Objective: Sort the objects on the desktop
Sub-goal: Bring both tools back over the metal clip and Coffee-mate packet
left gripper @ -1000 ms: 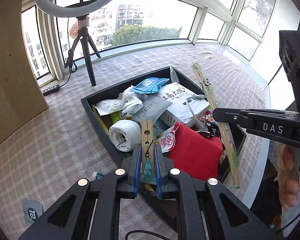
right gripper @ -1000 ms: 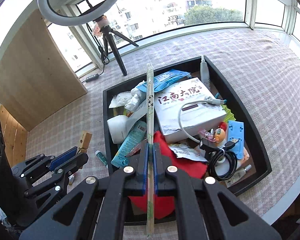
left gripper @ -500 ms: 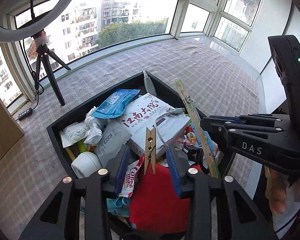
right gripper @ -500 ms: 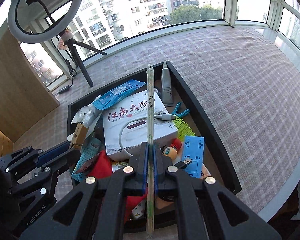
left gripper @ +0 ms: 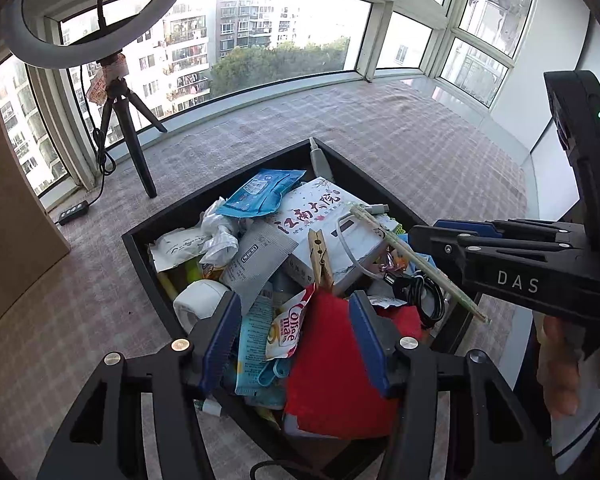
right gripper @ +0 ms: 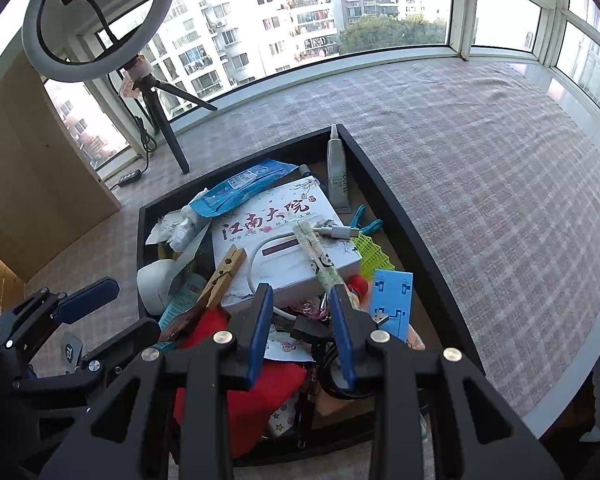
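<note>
Both hand-held grippers, left (left gripper: pixel 294 336) and right (right gripper: pixel 302 330), have just been opening and grip nothing; the wooden clothespin (left gripper: pixel 320 258) and the long wrapped chopsticks (right gripper: pixel 320 262) lie just ahead.

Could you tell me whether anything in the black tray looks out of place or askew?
Yes. The wrapped chopsticks lie slanted, one end on the white box, the other poking out past the black tray rim. The wooden clothespin leans tilted against the box rather than lying flat.
</note>
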`<state>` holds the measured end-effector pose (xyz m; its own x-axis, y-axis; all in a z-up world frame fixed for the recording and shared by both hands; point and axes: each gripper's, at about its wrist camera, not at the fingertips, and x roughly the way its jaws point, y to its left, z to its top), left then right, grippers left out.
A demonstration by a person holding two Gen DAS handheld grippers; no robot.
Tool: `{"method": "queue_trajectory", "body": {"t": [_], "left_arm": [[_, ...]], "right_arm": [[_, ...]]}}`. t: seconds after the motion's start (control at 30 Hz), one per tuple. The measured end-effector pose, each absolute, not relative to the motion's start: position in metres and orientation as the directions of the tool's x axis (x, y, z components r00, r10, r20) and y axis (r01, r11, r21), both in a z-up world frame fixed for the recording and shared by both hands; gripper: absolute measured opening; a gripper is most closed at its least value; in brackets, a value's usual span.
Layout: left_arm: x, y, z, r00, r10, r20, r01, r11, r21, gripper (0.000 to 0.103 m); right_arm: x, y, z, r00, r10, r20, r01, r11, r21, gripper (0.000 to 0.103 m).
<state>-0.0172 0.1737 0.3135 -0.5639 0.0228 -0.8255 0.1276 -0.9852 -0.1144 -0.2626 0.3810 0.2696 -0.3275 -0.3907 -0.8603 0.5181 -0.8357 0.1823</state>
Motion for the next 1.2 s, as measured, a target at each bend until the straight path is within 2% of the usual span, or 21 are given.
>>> {"method": "queue_trajectory", "body": {"t": [0.2, 0.27, 0.33, 0.57, 0.7, 0.9, 1.2], "left_arm": [[0.033, 0.132, 0.318, -0.552, -0.041, -0.833, 0.211, -0.973, -0.092, 0.053], [0.056, 0.111, 0.32, -0.539, -0.074, -0.839, 0.254, -0.964, -0.078, 0.053], [0.081, 0.089, 0.321, -0.526, -0.11, -0.843, 0.307, -0.949, -0.067, 0.053], [0.171, 0.016, 0.308, -0.437, -0.228, -0.87, 0.488, -0.873, -0.016, 0.053], [0.208, -0.006, 0.286, -0.387, -0.236, -0.892, 0.566, -0.824, -0.028, 0.054], [0.23, -0.006, 0.245, -0.335, -0.19, -0.923, 0.609, -0.791, -0.057, 0.055], [0.231, 0.005, 0.209, -0.307, -0.154, -0.939, 0.659, -0.746, -0.093, 0.055]], "right_arm": [[-0.235, 0.359, 0.275, -0.29, -0.436, -0.852, 0.594, -0.78, 0.197, 0.032], [-0.221, 0.349, 0.278, -0.274, -0.452, -0.849, 0.623, -0.756, 0.201, 0.04], [-0.206, 0.337, 0.279, -0.255, -0.462, -0.849, 0.653, -0.73, 0.201, 0.043], [-0.152, 0.288, 0.265, -0.137, -0.477, -0.868, 0.731, -0.64, 0.237, 0.044], [-0.118, 0.254, 0.247, -0.058, -0.468, -0.882, 0.767, -0.586, 0.261, 0.044], [-0.075, 0.201, 0.221, 0.036, -0.445, -0.895, 0.84, -0.472, 0.269, 0.051], [-0.036, 0.146, 0.196, 0.051, -0.365, -0.93, 0.948, -0.275, 0.16, 0.059]]}}
